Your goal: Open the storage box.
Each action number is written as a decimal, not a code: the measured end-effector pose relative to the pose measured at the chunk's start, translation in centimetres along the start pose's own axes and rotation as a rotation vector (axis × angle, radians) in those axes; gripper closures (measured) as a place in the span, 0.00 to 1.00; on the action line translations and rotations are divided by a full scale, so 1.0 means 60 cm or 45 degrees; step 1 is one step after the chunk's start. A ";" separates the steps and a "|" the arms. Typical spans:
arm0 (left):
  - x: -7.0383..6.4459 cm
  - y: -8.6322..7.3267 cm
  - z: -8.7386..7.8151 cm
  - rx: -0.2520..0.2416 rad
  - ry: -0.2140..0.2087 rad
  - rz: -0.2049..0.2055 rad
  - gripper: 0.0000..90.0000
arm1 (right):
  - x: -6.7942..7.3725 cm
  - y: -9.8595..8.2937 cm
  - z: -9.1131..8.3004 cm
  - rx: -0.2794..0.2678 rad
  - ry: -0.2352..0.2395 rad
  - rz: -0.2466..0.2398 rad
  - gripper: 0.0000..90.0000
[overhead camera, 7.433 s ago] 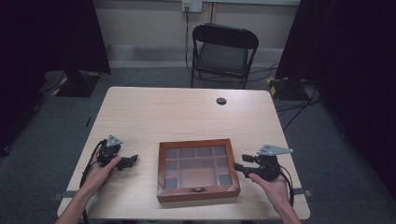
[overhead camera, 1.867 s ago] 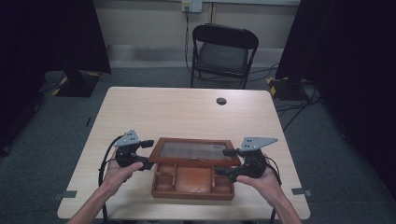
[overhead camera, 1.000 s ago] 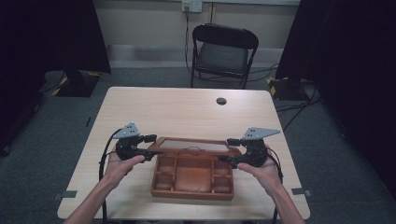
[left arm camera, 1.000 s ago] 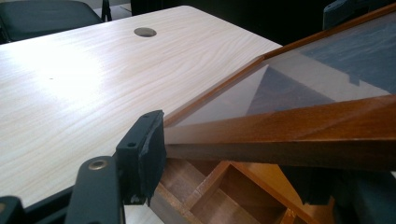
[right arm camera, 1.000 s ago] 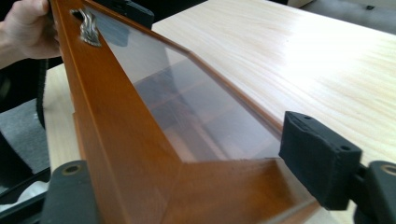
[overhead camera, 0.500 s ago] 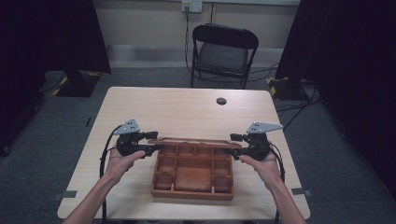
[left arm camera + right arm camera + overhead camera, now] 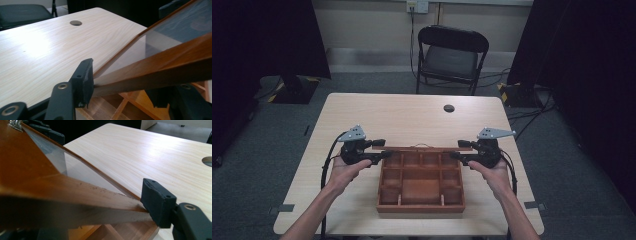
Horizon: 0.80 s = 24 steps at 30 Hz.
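A brown wooden box (image 7: 421, 195) with several compartments sits on the table's near middle. Its glass-paned lid (image 7: 422, 148) is raised on edge at the box's far side. My left gripper (image 7: 379, 150) is shut on the lid's left end, and my right gripper (image 7: 459, 151) is shut on its right end. In the left gripper view the lid's wooden frame (image 7: 160, 62) runs between the jaws, with one of the fingers (image 7: 83, 77) pressed against it. The right gripper view shows the frame (image 7: 50, 192) held the same way, a pad (image 7: 155, 202) against its side and the compartments below.
The light wooden table (image 7: 412, 120) has a round cable hole (image 7: 449, 108) near its far edge. A black folding chair (image 7: 451, 55) stands behind the table. Dark curtains hang at both sides, and cables trail from each gripper.
The lid went from closed flat to swung up and back on its hinge. Both grippers, holding its ends, moved away from the person with it.
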<state>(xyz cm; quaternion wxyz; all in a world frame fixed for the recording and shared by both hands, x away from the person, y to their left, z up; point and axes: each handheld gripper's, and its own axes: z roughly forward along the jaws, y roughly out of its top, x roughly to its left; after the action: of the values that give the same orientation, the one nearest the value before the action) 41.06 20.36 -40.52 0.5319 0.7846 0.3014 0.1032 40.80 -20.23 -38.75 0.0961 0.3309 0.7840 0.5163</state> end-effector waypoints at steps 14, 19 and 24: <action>0.013 0.000 0.007 -0.014 0.044 -0.011 0.55 | -0.012 0.004 0.004 -0.060 0.003 0.014 0.46; 0.018 0.006 0.009 -0.013 0.050 -0.022 0.58 | -0.021 0.012 0.008 -0.068 -0.008 0.012 0.49; 0.027 0.008 0.015 -0.013 0.055 -0.050 0.58 | -0.025 0.016 0.011 -0.067 -0.016 0.009 0.51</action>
<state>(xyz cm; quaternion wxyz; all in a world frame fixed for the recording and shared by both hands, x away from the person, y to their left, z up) 42.97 20.49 -40.70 0.5311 0.7734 0.3277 0.1112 42.68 -20.41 -38.53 0.1078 0.3342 0.7684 0.5351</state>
